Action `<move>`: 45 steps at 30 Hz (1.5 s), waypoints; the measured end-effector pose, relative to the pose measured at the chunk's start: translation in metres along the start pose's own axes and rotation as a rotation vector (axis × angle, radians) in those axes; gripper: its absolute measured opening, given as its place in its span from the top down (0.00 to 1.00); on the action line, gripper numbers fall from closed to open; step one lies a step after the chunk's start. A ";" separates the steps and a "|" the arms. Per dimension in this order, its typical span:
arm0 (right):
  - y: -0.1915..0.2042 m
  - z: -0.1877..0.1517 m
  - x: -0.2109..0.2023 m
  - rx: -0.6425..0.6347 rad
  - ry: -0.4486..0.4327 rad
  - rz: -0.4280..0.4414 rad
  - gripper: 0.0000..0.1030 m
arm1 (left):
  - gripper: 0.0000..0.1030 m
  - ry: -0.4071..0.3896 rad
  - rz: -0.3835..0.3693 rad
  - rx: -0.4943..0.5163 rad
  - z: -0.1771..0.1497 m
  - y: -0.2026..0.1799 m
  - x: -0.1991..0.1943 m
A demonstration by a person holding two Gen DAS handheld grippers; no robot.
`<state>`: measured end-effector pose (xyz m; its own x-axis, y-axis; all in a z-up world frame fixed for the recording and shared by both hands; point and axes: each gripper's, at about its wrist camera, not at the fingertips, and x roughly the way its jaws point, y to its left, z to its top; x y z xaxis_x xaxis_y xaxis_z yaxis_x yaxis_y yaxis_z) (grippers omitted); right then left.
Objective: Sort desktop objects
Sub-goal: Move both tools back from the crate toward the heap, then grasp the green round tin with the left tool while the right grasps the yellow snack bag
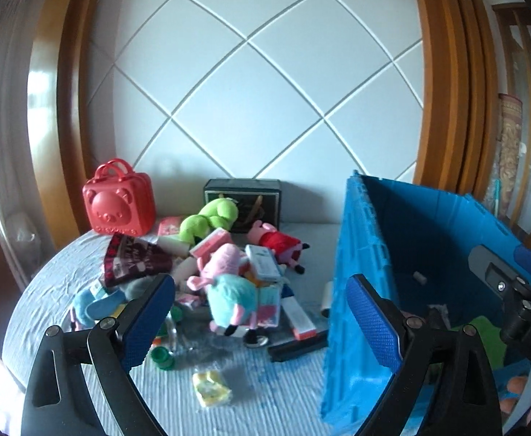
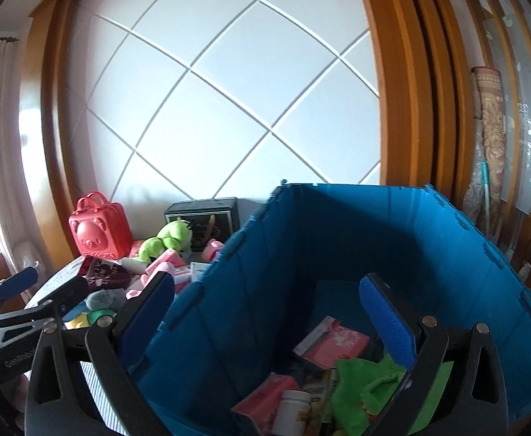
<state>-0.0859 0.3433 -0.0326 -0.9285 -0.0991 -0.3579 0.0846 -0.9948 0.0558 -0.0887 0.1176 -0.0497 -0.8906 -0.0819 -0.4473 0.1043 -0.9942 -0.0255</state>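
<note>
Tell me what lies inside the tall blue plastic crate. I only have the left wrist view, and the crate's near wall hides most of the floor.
Observer: The right wrist view looks down into the blue plastic crate. A flat pink packet lies on its floor.
Operator: Anything else in there?
Observer: A white round-capped bottle sits near the front, beside a bright green cloth.
Operator: Is the right gripper carrying something?
Observer: No. The right gripper is over the crate with its jaws wide open and nothing between its blue pads.
</note>
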 end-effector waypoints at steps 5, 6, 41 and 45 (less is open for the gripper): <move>0.068 0.007 0.015 -0.046 -0.013 0.077 0.00 | 0.07 0.019 0.090 -0.038 -0.001 0.075 0.012; 0.083 0.008 0.018 -0.054 -0.018 0.093 0.00 | 0.07 0.025 0.111 -0.044 -0.001 0.091 0.015; 0.211 -0.261 0.237 -0.055 0.706 0.088 0.00 | 0.19 0.556 0.092 0.105 -0.206 0.177 0.224; 0.200 -0.262 0.240 -0.051 0.721 0.094 0.25 | 0.19 0.541 0.075 0.111 -0.203 0.163 0.237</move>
<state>-0.1971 0.1145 -0.3512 -0.4492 -0.1559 -0.8797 0.1854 -0.9795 0.0789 -0.1933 -0.0496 -0.3415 -0.5252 -0.1343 -0.8403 0.0850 -0.9908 0.1053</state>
